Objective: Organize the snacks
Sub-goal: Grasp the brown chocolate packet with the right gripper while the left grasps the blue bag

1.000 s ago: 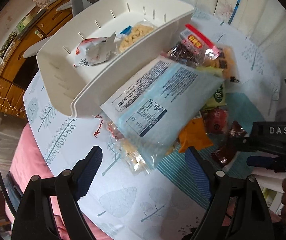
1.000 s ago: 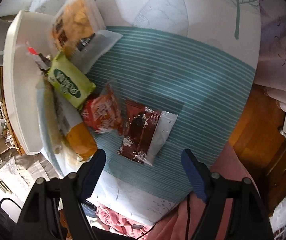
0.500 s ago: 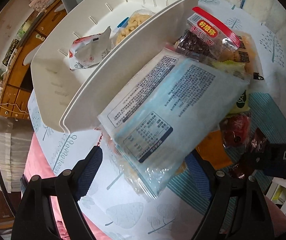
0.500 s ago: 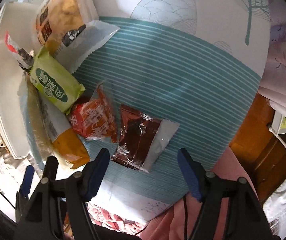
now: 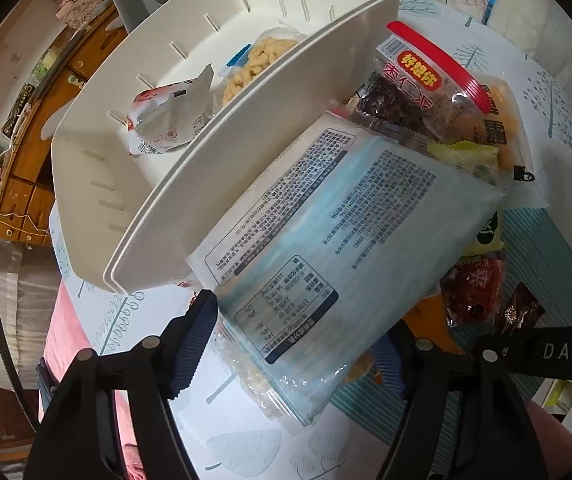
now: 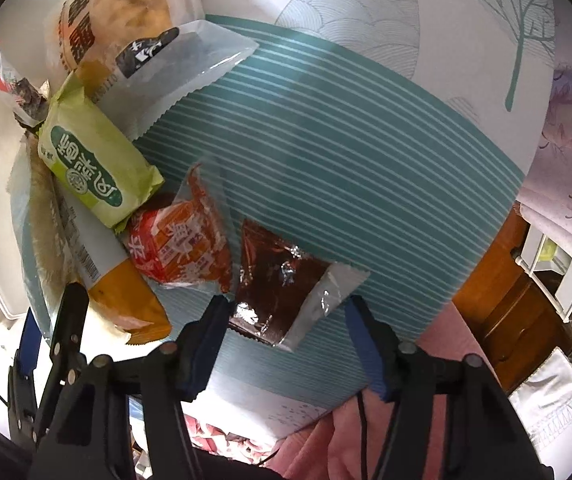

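Note:
A large pale-blue and white snack bag (image 5: pixel 346 232) leans on the outer wall of the white basket (image 5: pixel 214 184). Its lower end lies between the fingers of my left gripper (image 5: pixel 290 352), whose jaws are closing; I see no firm press. In the basket lie a red-and-white packet (image 5: pixel 166 116) and a bag of yellow puffs (image 5: pixel 254 64). My right gripper (image 6: pixel 286 328) points down over a brown foil packet (image 6: pixel 282 280) on the teal striped mat (image 6: pixel 346 140). Its jaws are closing with the packet between the pads, which stand just off its edges.
A pile of snacks lies beside the basket: a red-topped bag (image 5: pixel 426 80), a green packet (image 6: pixel 94 160), a red-orange packet (image 6: pixel 182 244) and an orange one (image 6: pixel 126 292). The table edge with pink cloth (image 6: pixel 426 340) is near; a wooden cabinet (image 5: pixel 26 152) stands beyond.
Both grippers have sunk toward the table and their jaws have narrowed. The blue bag's end now lies between the left fingers; the brown packet now lies between the right fingers.

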